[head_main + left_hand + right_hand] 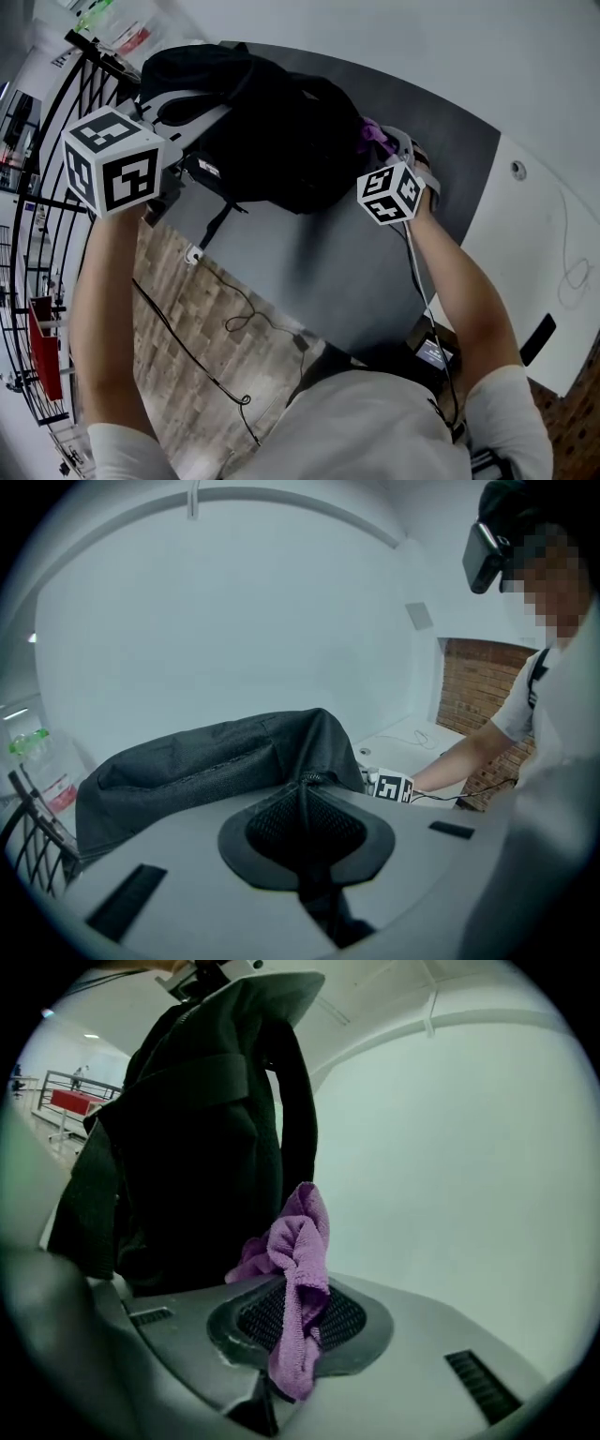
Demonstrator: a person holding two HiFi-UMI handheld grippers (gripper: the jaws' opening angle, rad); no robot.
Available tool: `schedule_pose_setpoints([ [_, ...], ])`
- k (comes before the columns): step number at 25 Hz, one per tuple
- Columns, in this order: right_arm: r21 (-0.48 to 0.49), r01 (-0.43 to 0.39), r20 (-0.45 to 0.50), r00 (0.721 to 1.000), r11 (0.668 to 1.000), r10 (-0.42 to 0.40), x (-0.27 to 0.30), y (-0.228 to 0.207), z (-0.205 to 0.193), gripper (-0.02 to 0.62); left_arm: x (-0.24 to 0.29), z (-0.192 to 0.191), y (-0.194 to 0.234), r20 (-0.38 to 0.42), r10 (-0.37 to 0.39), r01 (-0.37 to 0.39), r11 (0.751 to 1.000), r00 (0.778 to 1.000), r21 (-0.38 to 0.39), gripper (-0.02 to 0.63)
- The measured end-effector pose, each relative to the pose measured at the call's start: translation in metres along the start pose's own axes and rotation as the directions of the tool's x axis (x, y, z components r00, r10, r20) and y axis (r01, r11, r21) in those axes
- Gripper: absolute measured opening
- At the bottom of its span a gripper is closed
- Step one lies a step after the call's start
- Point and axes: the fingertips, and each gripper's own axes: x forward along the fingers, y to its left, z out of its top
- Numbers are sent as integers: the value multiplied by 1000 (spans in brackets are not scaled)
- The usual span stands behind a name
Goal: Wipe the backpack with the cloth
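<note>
A black backpack (272, 131) lies on the grey table (328, 272). My left gripper (178, 159) is at its left end. In the left gripper view the jaws (305, 803) are shut on a fold of the backpack (206, 761), whose black fabric rises right in front of them. My right gripper (394, 150) is at the bag's right end, shut on a purple cloth (373, 136). In the right gripper view the cloth (298, 1260) bunches up out of the gripper (295, 1321) and touches the dark backpack (187, 1147), which fills the left of that view.
A white counter (553, 244) with a thin cord adjoins the table on the right. A black railing (37, 187) runs along the left, with a cable (234, 319) on the wooden floor below. A bottle (37, 752) stands far left in the left gripper view.
</note>
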Motion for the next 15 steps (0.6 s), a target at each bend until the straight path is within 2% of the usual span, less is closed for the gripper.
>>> schedule_pose_setpoints([
  [8,104,121,-86,990,987,-113,-9,-36,-39,55,2,0,2,14,-2,2,1000,1000,-18,17],
  [15,162,142,-108,986,976,-125,-3,-18,-43,55,2,1,2,19,-11,11,1000,1000,-25,17],
])
